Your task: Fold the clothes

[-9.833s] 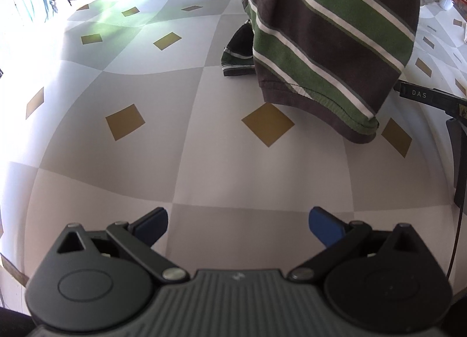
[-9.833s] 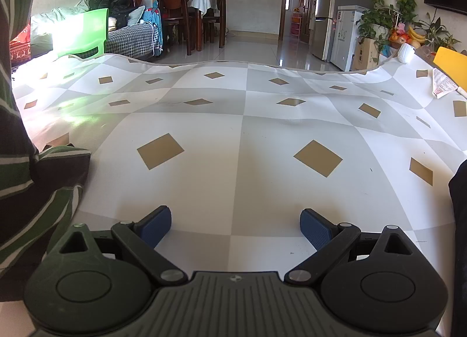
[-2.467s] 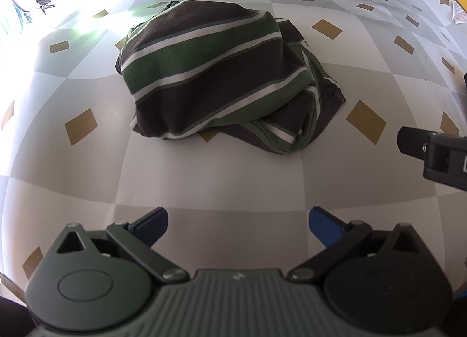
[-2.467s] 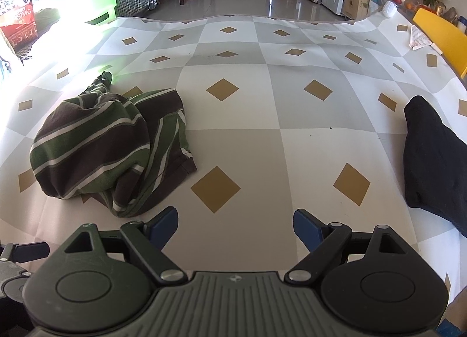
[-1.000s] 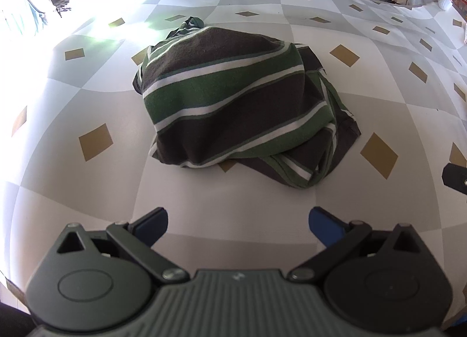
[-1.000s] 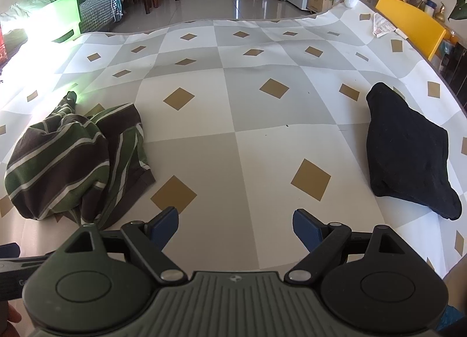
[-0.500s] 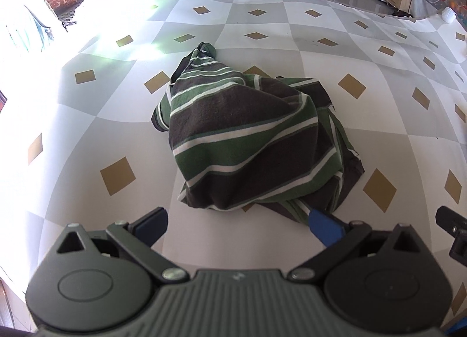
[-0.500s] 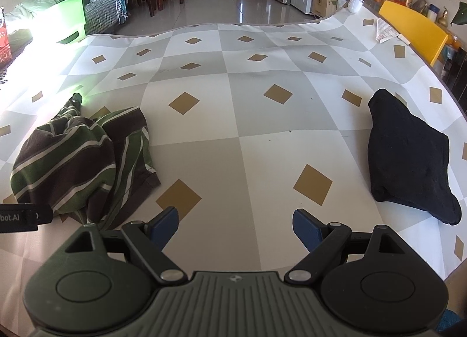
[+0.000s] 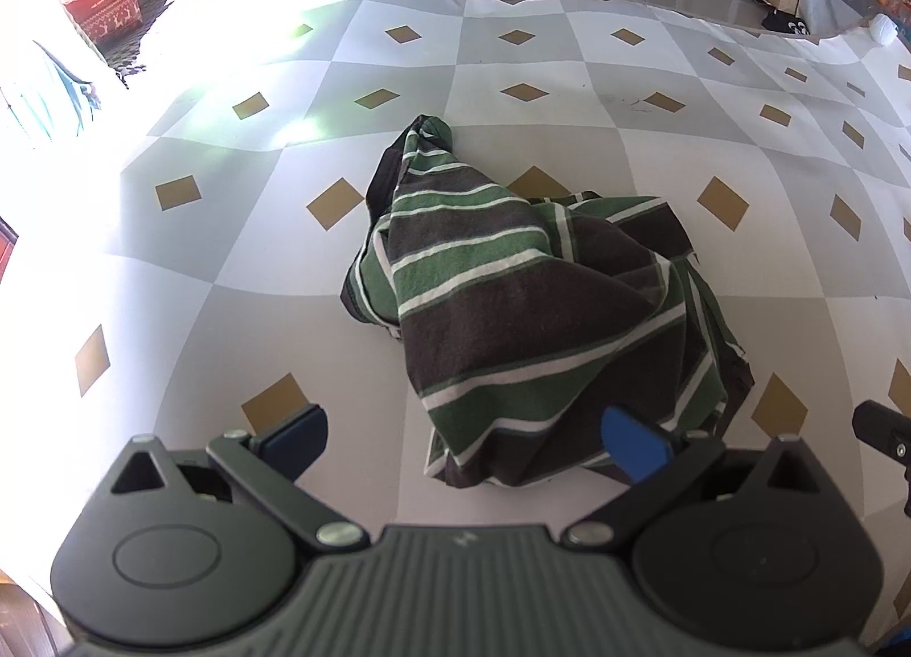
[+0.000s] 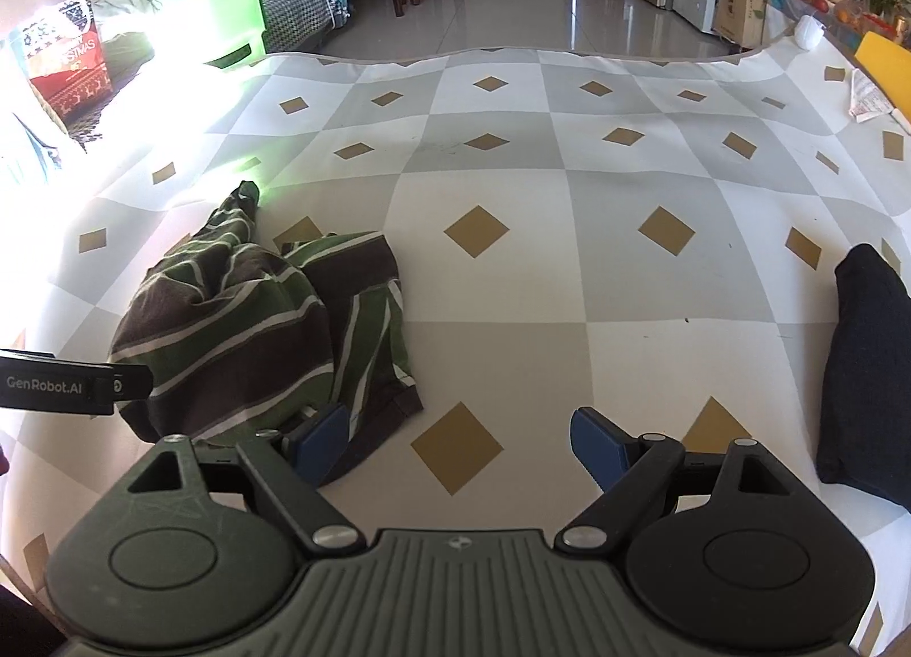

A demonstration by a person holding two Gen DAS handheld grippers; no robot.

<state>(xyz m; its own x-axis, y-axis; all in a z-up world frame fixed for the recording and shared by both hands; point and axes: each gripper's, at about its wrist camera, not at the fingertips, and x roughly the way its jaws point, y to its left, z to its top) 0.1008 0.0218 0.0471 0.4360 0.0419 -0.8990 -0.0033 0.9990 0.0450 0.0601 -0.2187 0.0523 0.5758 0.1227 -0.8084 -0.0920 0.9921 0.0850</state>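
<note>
Since half-second ago I see striped shirt (image 9: 541,309) nearer my left gripper (image 9: 464,438), heap reaching between spread tips (touching unclear). Right gripper (image 10: 458,443) spread wide, empty, shirt just left; black garment (image 10: 865,372) far right.

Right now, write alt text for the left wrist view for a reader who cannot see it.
A crumpled green, brown and white striped shirt lies in a heap on a checkered tablecloth with tan diamonds. The left gripper is open just above its near edge, holding nothing. The tip of the right gripper shows at the right edge.
</note>
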